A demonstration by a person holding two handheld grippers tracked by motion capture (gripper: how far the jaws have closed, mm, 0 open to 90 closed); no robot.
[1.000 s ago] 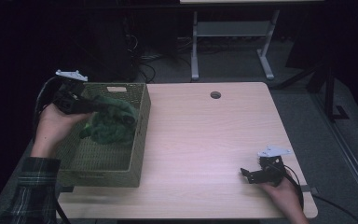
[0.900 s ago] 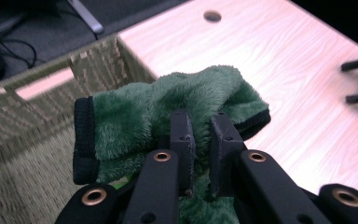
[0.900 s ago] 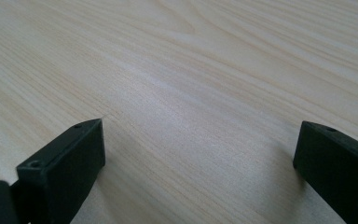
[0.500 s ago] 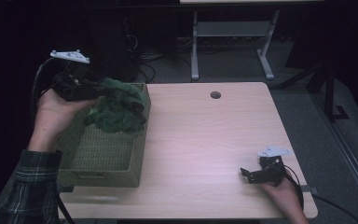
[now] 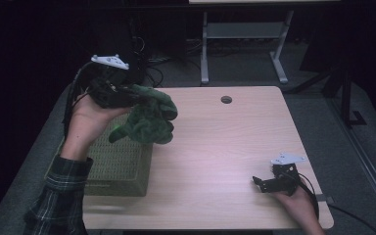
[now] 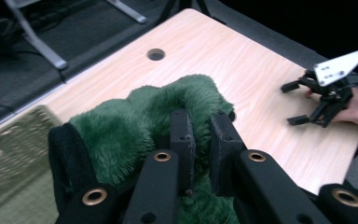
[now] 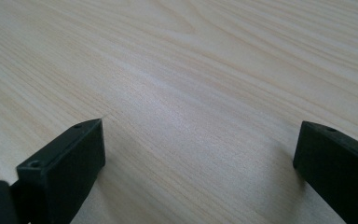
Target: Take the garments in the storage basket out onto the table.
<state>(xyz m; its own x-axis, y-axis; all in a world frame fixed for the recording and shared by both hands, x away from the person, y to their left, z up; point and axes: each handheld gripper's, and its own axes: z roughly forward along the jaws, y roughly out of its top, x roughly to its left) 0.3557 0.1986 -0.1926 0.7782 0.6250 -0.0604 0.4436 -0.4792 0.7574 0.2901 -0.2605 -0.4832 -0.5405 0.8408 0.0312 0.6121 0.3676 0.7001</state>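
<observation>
Left claw [image 5: 136, 98] is pinching the green plush cloth [image 5: 149, 120], holding it in the air above the woven basket [image 5: 120, 166] at the desk's [image 5: 215, 147] left edge. Right claw [image 5: 264, 183] is resting spread wide, gripping nothing, near the desk's front right corner.

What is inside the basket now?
The basket shows only its woven floor; the green plush, held by the left gripper, hangs over its far corner and hides that part.

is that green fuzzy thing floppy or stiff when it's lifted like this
Probably floppy: the green plush cloth droops in folds below the left tool, which pinches it above the woven basket. Likely light, since a small pinch carries it. The fuzzy pile should resist slipping.
</observation>
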